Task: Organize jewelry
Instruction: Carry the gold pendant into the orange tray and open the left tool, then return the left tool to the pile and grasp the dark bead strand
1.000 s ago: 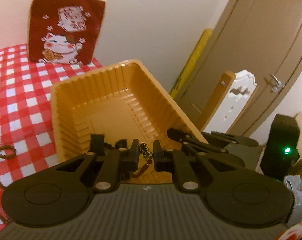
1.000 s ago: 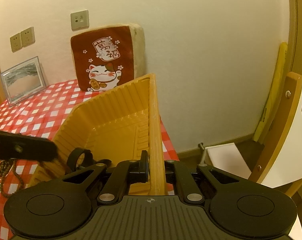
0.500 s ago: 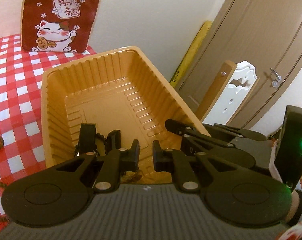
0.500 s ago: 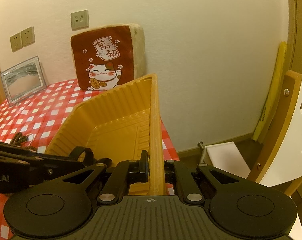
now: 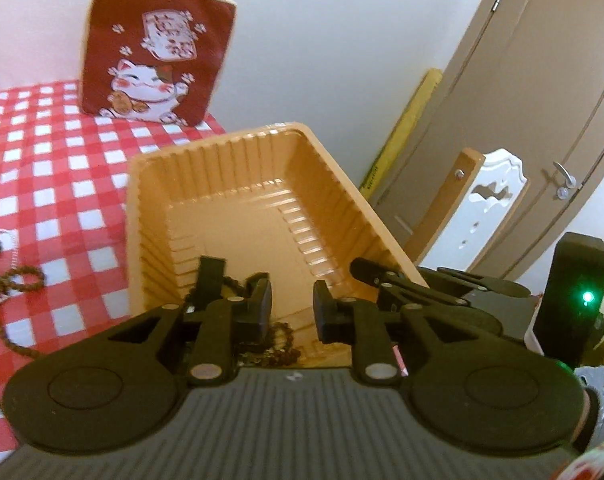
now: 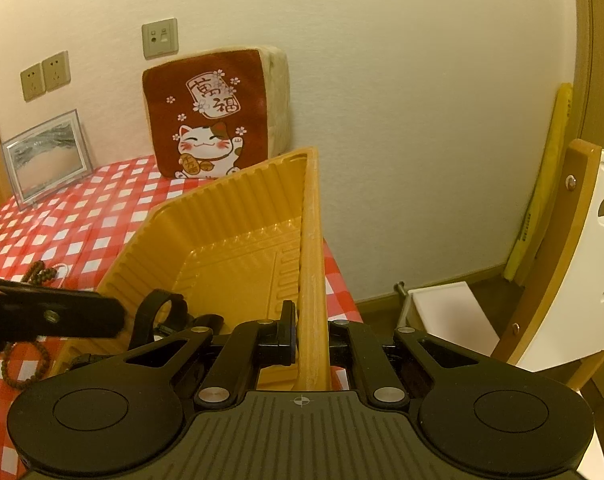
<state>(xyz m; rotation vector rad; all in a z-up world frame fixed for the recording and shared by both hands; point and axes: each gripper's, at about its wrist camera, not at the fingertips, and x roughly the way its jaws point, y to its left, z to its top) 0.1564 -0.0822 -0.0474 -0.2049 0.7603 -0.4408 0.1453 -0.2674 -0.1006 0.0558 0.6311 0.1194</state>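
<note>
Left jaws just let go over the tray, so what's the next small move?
Probably lift the left gripper clear: its jaws are opening with nothing between them, the brown bead string lies in the orange ribbed plastic tray, and more beads wait on the checked cloth.

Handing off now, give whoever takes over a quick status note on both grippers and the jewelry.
Right gripper: shut on the right wall of the orange tray, tilting it.
Left gripper: over the tray's near end, jaws opening, nothing pinched between them.
Done: a beaded bracelet and a black strap piece lie in the tray.
Left: bead strings on the checkered tablecloth, left of the tray, still need moving in.
</note>
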